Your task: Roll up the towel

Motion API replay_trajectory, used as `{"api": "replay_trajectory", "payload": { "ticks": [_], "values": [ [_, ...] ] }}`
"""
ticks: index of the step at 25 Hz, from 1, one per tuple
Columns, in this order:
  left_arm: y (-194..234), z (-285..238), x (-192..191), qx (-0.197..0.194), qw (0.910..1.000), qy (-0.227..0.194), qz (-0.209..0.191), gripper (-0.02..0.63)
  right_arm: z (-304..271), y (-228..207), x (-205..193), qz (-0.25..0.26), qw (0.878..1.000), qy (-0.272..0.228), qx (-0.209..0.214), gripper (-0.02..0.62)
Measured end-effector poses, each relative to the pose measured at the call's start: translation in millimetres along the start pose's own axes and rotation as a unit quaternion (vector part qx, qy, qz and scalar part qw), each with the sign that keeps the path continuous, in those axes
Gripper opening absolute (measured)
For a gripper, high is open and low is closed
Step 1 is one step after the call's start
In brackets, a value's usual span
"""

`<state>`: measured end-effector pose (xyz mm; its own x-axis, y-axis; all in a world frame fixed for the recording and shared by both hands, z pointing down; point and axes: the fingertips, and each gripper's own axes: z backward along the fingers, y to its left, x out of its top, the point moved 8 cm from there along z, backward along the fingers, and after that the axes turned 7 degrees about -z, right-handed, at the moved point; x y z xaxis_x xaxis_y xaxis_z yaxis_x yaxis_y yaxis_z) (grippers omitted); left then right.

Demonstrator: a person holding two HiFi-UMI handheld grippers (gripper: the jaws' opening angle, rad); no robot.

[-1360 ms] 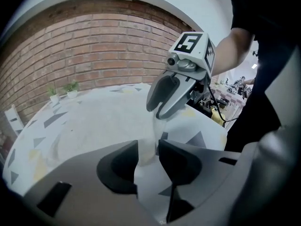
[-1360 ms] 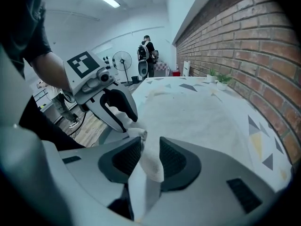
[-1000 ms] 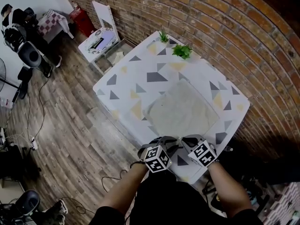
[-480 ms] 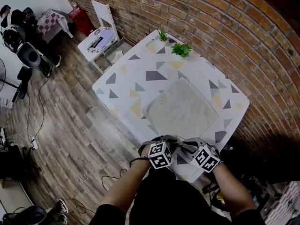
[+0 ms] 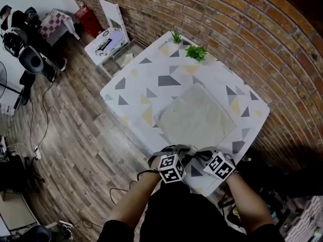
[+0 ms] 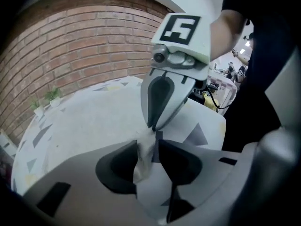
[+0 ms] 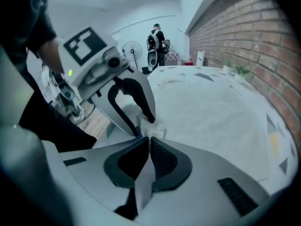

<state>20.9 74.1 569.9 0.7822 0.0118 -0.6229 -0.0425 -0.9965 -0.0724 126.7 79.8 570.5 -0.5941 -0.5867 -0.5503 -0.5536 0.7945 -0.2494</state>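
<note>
1. We see a triangle-patterned worktop (image 5: 136, 84) on a wooden floor (image 5: 75, 130).
2. At its twelve o'clock corner stand a leafy green plant (image 5: 196, 53) and a smaller spiky plant (image 5: 175, 37).
3. A white chair (image 5: 108, 39) sits at ten o'clock, a brick wall (image 5: 242, 34) at two.

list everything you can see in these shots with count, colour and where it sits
towel: one, pale grey, spread on the table's middle, near edge gathered at the claws
table: one, white with grey and yellow triangles, beside the brick wall
potted plants: two, green, table's far edge
brick wall: one, red-brown, behind the table
chair: one, white, on the floor past the table's far left corner
floor: one, grey-brown planks
left claw: one, grey-white, jaws just opened, towel edge between them
right claw: one, grey-white, jaws just closed, pinching the towel edge
</note>
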Motion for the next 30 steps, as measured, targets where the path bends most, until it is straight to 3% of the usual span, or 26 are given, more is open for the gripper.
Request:
{"api": "replay_trajectory", "payload": {
  "ticks": [4, 6, 9, 12, 15, 17, 18, 19, 22, 25, 28, 30],
  "values": [
    [-9.0, -2.4, 1.6, -0.003, 0.9996, 0.007, -0.026, 0.132, 12.9, -6.8, -1.0, -0.112, 0.991, -0.029, 0.072, 0.032],
    [-7.8, -2.3, 1.7, -0.014, 0.9999, -0.004, -0.003, 0.051, 19.6, -8.8, -1.8, -0.121, 0.989, -0.038, 0.07, 0.032],
    [0.4, 0.3, 2.0, -0.05, 0.996, -0.029, 0.067, 0.035, 26.9, -8.5, 0.8, -0.072, 0.996, -0.05, 0.028, 0.057],
    [12.0, 1.4, -1.2, -0.085, 0.9852, -0.054, 0.139, 0.035, 30.3, -0.2, 6.1, -0.02, 0.998, -0.055, 0.017, 0.172],
    [20.2, 3.5, -4.3, -0.101, 0.9789, -0.061, 0.167, 0.035, 27.1, 4.5, 12.2, 0.023, 0.998, -0.051, -0.012, 0.182],
    [20.8, 3.3, -5.5, -0.109, 0.9793, -0.055, 0.161, 0.035, 20.4, 2.1, 13.1, 0.049, 0.997, -0.04, -0.037, 0.107],
    [20.1, 2.9, -6.1, -0.111, 0.9803, -0.051, 0.155, 0.035, 16.8, 1.6, 12.6, 0.057, 0.997, -0.03, -0.037, 0.049],
    [19.2, 2.7, -6.9, -0.109, 0.9823, -0.045, 0.146, 0.037, 13.6, 2.3, 12.0, 0.059, 0.998, -0.018, -0.027, 0.039],
    [17.2, 5.9, -8.1, -0.082, 0.9912, -0.025, 0.101, 0.044, 8.2, 4.6, 9.0, 0.028, 0.999, 0.02, 0.032, 0.034],
    [13.4, 13.2, -4.7, -0.054, 0.9963, -0.026, 0.061, 0.117, 5.1, -4.9, 3.8, -0.028, 0.996, 0.038, 0.074, 0.034],
    [9.2, 18.5, -0.8, -0.038, 0.9984, -0.031, 0.026, 0.115, 6.1, -16.2, 4.0, -0.088, 0.99, 0.036, 0.102, 0.034],
    [11.0, 17.9, -1.3, -0.032, 0.9989, -0.028, 0.018, 0.067, 7.8, -22.6, 6.9, -0.095, 0.99, 0.03, 0.097, 0.034]
  ]
}}
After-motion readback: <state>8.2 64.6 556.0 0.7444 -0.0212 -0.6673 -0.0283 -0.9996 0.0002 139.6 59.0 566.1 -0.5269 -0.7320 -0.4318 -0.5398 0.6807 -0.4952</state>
